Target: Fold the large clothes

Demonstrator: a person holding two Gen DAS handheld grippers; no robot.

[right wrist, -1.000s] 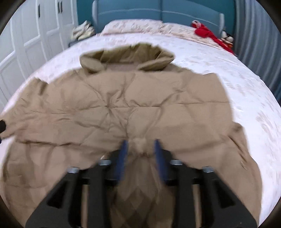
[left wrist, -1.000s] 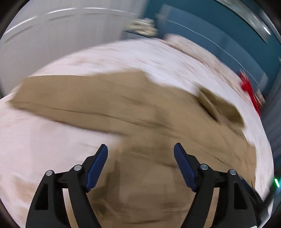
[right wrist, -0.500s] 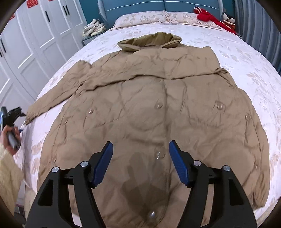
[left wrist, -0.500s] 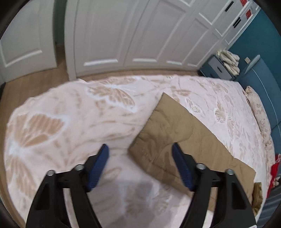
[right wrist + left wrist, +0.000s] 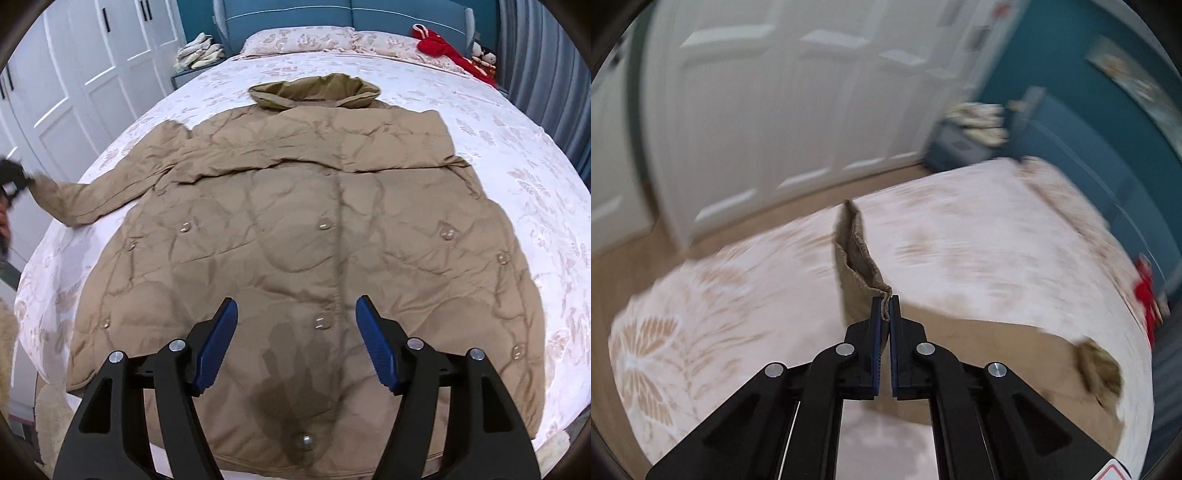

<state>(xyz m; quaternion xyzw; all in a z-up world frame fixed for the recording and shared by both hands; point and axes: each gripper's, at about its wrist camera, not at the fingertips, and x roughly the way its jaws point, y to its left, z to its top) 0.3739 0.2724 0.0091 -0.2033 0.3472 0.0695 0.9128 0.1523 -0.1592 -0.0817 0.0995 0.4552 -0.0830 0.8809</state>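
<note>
Left tool (image 5: 885,308) clamped on sleeve cuff (image 5: 857,254), right tool (image 5: 296,341) agape (empty), tan quilted coat (image 5: 295,229) spread flat on bed (image 5: 517,147)

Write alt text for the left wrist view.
The left tool is shut on the cuff of a tan coat sleeve, lifting it above a floral bedspread. White wardrobe doors stand blurred behind.
</note>
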